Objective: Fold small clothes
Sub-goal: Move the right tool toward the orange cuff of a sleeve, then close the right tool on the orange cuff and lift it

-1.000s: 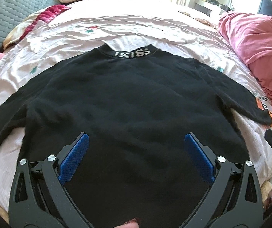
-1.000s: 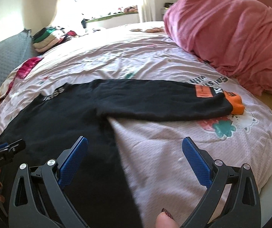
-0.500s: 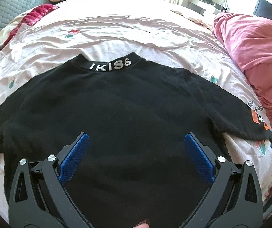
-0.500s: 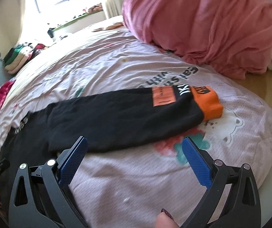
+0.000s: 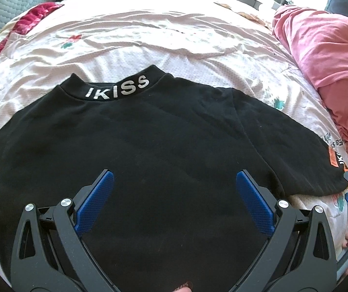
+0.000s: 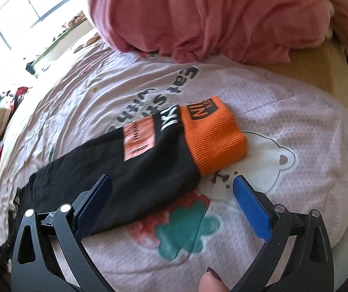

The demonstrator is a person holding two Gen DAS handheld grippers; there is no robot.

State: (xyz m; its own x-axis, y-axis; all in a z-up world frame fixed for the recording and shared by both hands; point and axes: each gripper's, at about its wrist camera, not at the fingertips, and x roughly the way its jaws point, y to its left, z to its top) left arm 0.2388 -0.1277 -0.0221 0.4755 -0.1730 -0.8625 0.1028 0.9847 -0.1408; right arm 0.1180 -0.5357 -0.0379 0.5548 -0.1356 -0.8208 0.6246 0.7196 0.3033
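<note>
Here, a black sweater (image 5: 149, 146) is lying flat, front up, on a pink bedsheet (image 5: 149, 36), its collar lettered IKISS pointing away from the camera. The left gripper (image 5: 174, 189) is hovering over the sweater's lower body with its jaws spread wide and gripping nothing. The right gripper (image 6: 172, 194) is likewise gaping and empty, its jaws straddling the sweater's right sleeve (image 6: 135, 177) near the orange cuff (image 6: 212, 141). A pink duvet (image 6: 210, 14) is lying bunched beyond the cuff
</note>
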